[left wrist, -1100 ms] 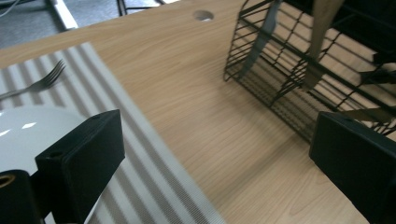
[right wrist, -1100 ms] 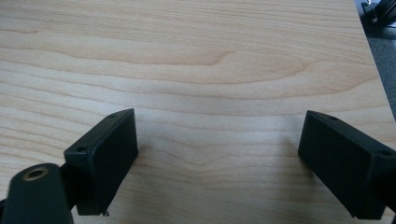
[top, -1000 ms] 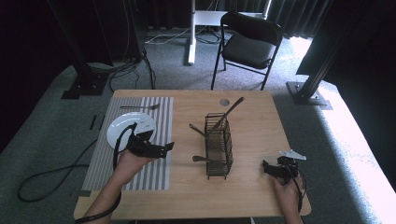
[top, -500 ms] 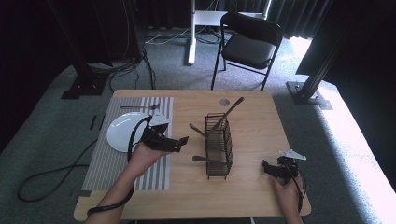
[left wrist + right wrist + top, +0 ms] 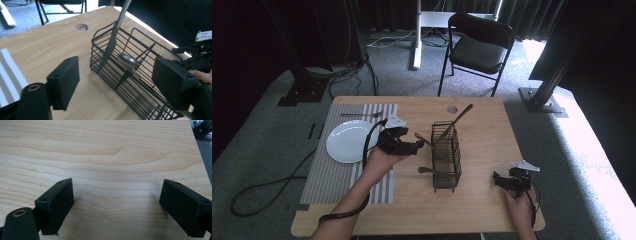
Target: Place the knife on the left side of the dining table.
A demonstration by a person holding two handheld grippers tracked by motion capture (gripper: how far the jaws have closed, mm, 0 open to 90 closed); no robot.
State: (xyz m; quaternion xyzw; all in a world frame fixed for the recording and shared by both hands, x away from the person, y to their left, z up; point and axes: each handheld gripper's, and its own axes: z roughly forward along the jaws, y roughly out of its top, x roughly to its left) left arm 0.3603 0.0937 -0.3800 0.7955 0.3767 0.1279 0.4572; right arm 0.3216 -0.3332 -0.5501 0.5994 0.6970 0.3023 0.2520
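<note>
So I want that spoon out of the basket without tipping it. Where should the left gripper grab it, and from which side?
Probably the spoon's rounded end, which pokes over the basket's top rim. Come from above, the left gripper's open jaws either side of it, then lift along its slant. The wire walls block a side approach.

The table (image 5: 112, 157) is seen as pale, smooth matt wood grain. The basket (image 5: 140, 82) is formed of black-coated wire; the spoon (image 5: 127, 60) inside is polished metal.
</note>
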